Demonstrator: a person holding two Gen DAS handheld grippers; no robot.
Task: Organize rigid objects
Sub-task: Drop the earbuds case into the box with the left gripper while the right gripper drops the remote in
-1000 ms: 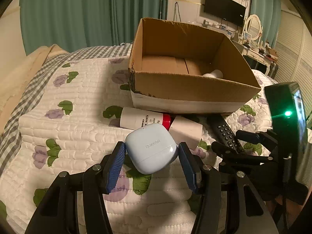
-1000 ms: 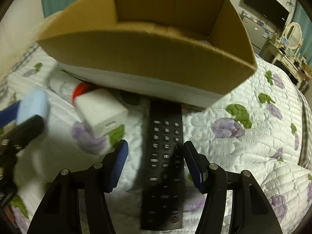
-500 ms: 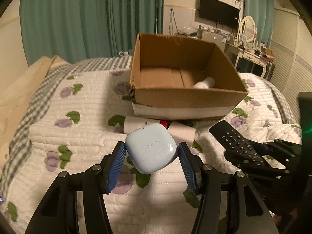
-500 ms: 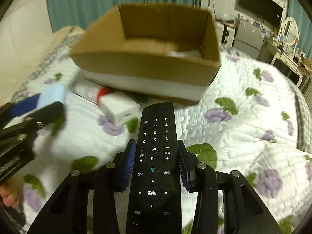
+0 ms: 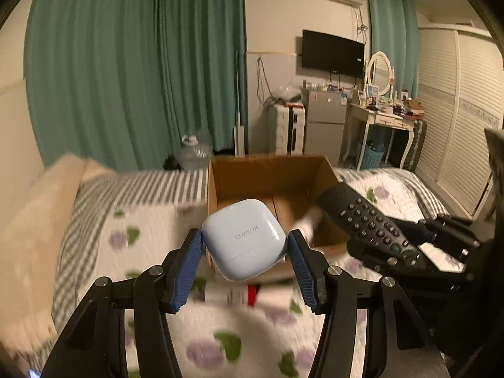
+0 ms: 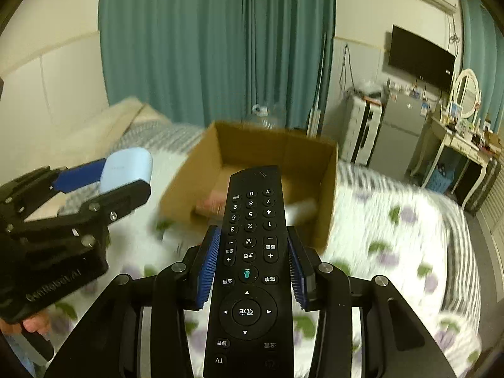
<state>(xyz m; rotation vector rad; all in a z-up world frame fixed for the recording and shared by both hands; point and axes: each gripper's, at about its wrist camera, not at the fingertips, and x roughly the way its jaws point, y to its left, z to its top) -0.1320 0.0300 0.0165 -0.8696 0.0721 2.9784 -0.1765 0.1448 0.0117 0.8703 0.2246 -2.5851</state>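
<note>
We've got both grippers loaded and lifted off the bed (image 5: 94, 252). Our left gripper (image 5: 245, 253) is clamped on the pale blue earbud case (image 5: 244, 239), pads touching its two sides, logo face up. Our right gripper (image 6: 252, 264) is clamped on the black remote (image 6: 250, 261), gripped around its middle, long axis running straight ahead along the fingers, so its far end leads toward the cardboard box (image 6: 327, 195). The box sits open-topped on the quilt, straight ahead of both tools and lower than both loads. In the left view the case sits in front of the box's near wall (image 5: 212, 189), with the remote coming in from the right, its tip over the box's right side. Box already holds something white and something pinkish, too blurred to name. A white tube with a red band (image 5: 239, 294) lies on the quilt at the near edge of the box, below the case. We'd judge the remote is nearer to going in: its tip looks to reach the opening, while the case looks short of the near wall. Because the remote is long, we'd watch that it clears the far wall when dropped.
</note>
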